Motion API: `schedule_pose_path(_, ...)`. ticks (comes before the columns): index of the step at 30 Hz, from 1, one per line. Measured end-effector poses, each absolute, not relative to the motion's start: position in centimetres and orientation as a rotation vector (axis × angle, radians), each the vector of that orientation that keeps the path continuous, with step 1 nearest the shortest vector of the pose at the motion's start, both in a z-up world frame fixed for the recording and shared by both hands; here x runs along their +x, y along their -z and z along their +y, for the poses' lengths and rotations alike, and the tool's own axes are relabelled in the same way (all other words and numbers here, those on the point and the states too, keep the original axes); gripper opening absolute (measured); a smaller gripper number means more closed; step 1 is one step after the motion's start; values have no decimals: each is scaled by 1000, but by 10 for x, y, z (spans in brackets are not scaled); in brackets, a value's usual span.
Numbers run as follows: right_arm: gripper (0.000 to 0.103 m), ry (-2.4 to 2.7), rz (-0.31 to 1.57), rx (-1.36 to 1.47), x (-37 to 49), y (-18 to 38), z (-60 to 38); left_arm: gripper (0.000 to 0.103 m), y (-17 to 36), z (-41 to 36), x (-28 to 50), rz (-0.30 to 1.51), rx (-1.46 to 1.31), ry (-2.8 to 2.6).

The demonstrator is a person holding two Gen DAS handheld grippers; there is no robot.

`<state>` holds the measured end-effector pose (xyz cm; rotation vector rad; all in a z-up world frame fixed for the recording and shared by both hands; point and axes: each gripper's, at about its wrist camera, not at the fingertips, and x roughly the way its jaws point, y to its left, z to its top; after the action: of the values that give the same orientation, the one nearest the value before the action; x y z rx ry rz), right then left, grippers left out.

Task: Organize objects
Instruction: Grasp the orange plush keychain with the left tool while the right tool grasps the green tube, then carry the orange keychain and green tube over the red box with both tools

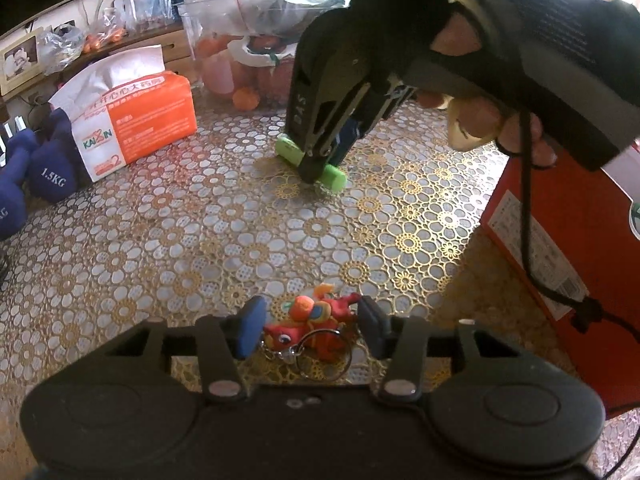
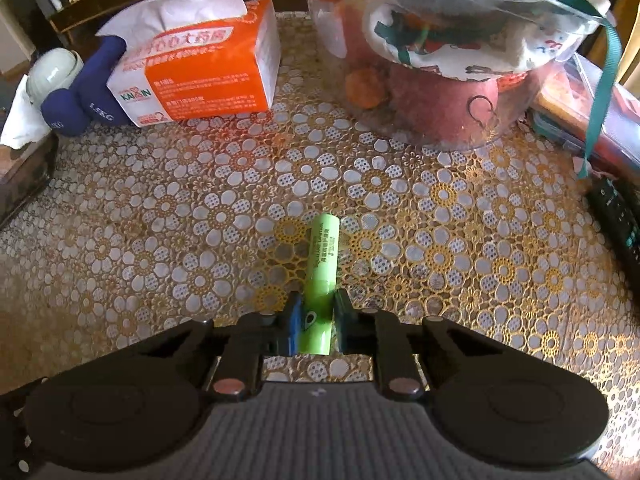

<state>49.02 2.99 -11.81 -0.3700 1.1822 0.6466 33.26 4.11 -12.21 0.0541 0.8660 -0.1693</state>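
Counts, tabletop (image 2: 460,240) w/ floral mat:
1 green battery (image 2: 320,272), mid-tabletop.
1 red toy keychain (image 1: 310,326), near edge.
1 orange tissue pack (image 2: 208,68), far left.
2 blue dumbbells (image 1: 48,164), left edge, beside tissue pack.
1 clear tub (image 2: 448,92) of fruit, far edge; fruit inside can't be counted.
1 red box (image 1: 572,232), right edge.
2 grippers: left gripper (image 1: 308,330), right gripper (image 2: 316,322).

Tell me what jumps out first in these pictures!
The bright green battery lying on the flowery gold table mat, pinched between the right gripper, catches the eye first. Next comes the little red dragon keychain on the same mat, sitting between the left gripper's pads. At the back stands an orange tissue pack with blue dumbbells beside it.
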Motion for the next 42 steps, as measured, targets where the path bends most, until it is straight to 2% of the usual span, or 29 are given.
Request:
schedule_pose_path(16,15,-740,1101,-216,402,41,-43,47,92,46,290,894,-20,153)
schedule_pose_path(26,15,-749,1036,-144,329,-12,-118,47,44,24,245,872,-31,167)
schedule_pose_path(42,15,-561,984,-62,274,-37,-264,47,-20,-38,207,811,-22,247)
